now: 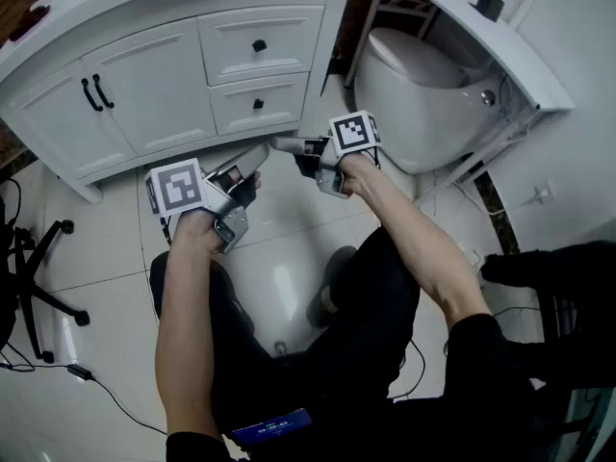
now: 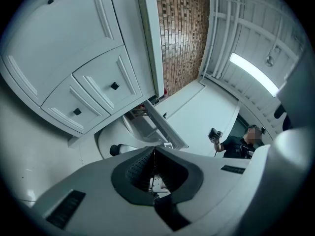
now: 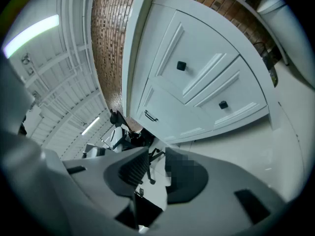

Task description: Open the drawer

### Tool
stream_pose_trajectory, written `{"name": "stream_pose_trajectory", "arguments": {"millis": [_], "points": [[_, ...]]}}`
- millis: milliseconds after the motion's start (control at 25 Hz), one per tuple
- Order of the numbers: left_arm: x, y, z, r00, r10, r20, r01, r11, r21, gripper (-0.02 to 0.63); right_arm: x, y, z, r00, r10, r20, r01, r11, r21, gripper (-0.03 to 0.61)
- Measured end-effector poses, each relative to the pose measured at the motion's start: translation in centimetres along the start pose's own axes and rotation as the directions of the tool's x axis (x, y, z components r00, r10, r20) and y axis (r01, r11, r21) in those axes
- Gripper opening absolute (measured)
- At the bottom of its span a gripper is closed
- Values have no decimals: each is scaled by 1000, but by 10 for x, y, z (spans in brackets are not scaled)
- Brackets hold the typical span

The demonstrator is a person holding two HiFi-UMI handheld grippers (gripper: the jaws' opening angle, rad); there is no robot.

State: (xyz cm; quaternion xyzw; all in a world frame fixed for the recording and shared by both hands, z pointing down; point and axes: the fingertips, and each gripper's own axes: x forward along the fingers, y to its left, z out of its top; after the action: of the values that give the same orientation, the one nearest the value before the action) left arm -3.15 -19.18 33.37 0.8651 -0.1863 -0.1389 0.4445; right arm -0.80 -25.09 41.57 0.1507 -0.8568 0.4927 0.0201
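Approach stage, by my judgement: left tool (image 1: 258,154) and right tool (image 1: 281,144), ribbed dark pads (image 2: 139,167) closed down and empty, hover over glossy floor (image 1: 289,248) just short of the white panelled cabinet (image 1: 154,94), both drawers (image 1: 284,99) shut; next I must part one tool around a small square black knob (image 1: 257,105).

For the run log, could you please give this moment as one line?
stage: pre-grasp | top drawer: shut | lower drawer: shut | left gripper: shut, empty | right gripper: shut, empty | contact: none
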Motion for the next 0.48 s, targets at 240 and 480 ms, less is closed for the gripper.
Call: {"name": "stream_pose_trajectory", "arguments": {"millis": [240, 480], "points": [[7, 18, 7, 1000, 15, -7, -15, 1000, 9, -9, 8, -16, 9, 1000, -9, -15, 9, 1000, -2, 121], [15, 43, 16, 999, 46, -17, -47, 998, -47, -9, 20, -37, 22, 1000, -16, -13, 16, 1000, 11, 121]]}}
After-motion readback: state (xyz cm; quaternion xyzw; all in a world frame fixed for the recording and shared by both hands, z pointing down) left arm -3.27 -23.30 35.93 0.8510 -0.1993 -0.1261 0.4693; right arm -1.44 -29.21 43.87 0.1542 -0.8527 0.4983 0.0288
